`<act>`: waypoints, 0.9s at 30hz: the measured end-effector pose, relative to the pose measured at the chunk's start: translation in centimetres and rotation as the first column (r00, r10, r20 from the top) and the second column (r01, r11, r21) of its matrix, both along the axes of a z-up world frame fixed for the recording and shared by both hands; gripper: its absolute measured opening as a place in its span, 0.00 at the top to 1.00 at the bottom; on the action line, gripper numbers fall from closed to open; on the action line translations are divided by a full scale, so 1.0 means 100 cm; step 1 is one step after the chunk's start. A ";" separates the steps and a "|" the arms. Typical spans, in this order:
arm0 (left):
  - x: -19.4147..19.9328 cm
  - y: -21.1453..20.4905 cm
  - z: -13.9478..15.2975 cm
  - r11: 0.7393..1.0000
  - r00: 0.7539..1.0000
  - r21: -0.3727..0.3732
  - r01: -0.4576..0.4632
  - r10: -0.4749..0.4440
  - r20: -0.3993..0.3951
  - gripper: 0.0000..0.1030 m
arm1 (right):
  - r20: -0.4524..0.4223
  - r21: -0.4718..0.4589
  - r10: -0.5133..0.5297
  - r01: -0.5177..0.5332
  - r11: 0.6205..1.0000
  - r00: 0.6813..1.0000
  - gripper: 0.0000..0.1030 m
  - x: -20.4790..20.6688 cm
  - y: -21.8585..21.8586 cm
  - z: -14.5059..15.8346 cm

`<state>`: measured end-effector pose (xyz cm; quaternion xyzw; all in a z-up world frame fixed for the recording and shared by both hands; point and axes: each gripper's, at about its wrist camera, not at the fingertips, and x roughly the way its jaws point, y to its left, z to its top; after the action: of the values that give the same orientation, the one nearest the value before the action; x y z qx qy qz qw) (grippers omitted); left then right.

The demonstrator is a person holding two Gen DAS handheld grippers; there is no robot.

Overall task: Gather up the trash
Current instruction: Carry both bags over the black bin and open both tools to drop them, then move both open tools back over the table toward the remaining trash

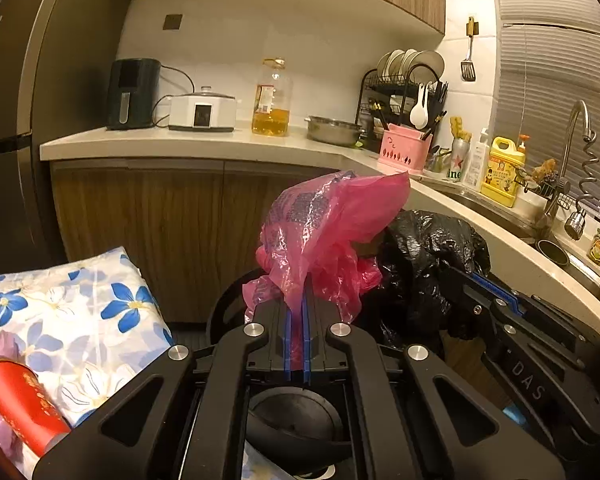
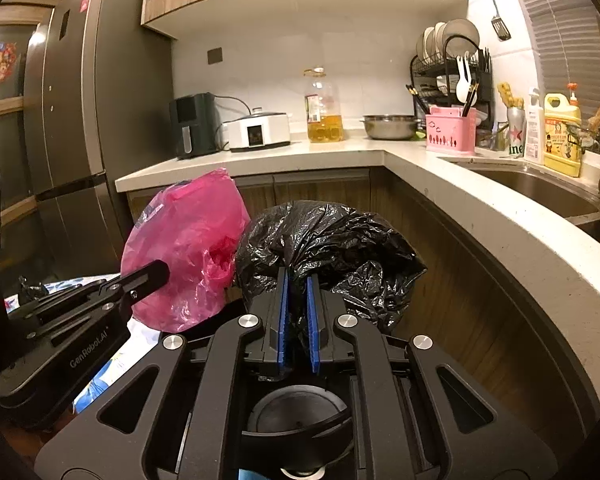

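A crumpled pink plastic bag [image 1: 324, 224] stands up from my left gripper [image 1: 298, 300], whose blue pads are shut on its gathered neck. In the right wrist view the same pink bag [image 2: 184, 240] hangs at the left with the left gripper [image 2: 156, 272] reaching into it from the side. A black trash bag [image 2: 332, 236] bulges just ahead of my right gripper [image 2: 297, 280], which is shut on a bunched fold of it. The black bag [image 1: 432, 256] and the right gripper [image 1: 466, 280] also show at the right of the left wrist view. The two bags touch side by side.
An L-shaped white counter [image 2: 440, 176] runs ahead and along the right, with a sink [image 2: 540, 192], dish rack [image 1: 404, 92], oil bottle [image 1: 272, 100] and cookers. A tall fridge [image 2: 80, 120] stands at the left. A floral cloth [image 1: 72, 312] and a red can [image 1: 20, 404] lie at lower left.
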<state>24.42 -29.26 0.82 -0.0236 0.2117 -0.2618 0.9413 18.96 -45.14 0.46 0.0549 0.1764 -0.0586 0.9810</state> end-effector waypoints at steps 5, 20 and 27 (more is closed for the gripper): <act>0.004 -0.002 -0.006 1.000 1.000 0.006 0.001 -0.001 -0.014 0.66 | -0.003 0.005 0.000 0.000 1.000 1.000 0.74 0.003 -0.002 -0.003; -0.013 0.030 -0.010 0.992 0.994 0.047 -0.113 0.112 0.020 0.16 | 0.006 0.003 -0.052 0.052 0.999 0.999 0.25 -0.013 0.001 -0.005; -0.034 0.054 -0.009 0.984 0.984 0.026 -0.177 0.177 0.027 0.05 | 0.008 -0.006 -0.073 0.073 0.997 0.997 0.09 -0.029 0.011 -0.004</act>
<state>21.05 -23.88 -0.07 -0.0260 0.2009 -0.1744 0.9636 16.11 -44.08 0.01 0.0584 0.1703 -0.0946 0.9791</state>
